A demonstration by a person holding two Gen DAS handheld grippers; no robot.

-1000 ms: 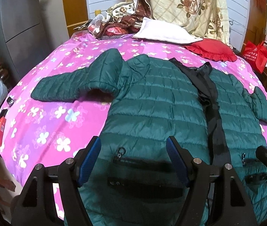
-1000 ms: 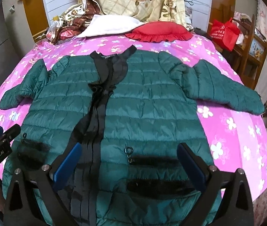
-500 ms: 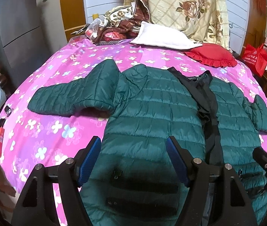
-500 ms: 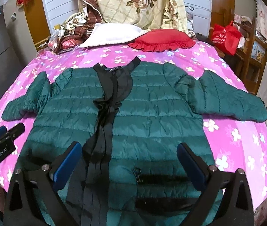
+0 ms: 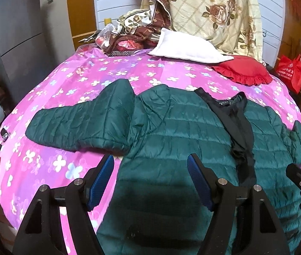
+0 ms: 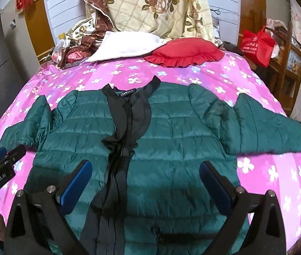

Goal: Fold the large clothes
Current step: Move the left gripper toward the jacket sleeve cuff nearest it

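Note:
A dark green quilted jacket [image 5: 171,136] [image 6: 171,140] with a black front placket lies flat, front up, on a pink flowered bedspread [image 5: 69,80] [image 6: 224,76]. Both sleeves spread out sideways: the left sleeve [image 5: 80,123] and the right sleeve [image 6: 267,129]. My left gripper [image 5: 150,182] hovers open above the jacket's left half, with nothing between its blue pads. Above the lower front, right of the placket, my right gripper [image 6: 146,184] is open and empty too. Each gripper's tip shows at the edge of the other's view.
At the head of the bed lie a white pillow [image 5: 186,46], a red frilled cushion [image 5: 244,72], a floral quilt [image 5: 214,14] and a heap of cloth and bags. A grey cabinet [image 5: 21,38] stands left; a red bag [image 6: 256,44] hangs on wooden shelves right.
Both grippers have moved forward over the jacket toward its collar; the hem and pocket zips have slid down toward the bottom of both views. The jaws stay as wide as before.

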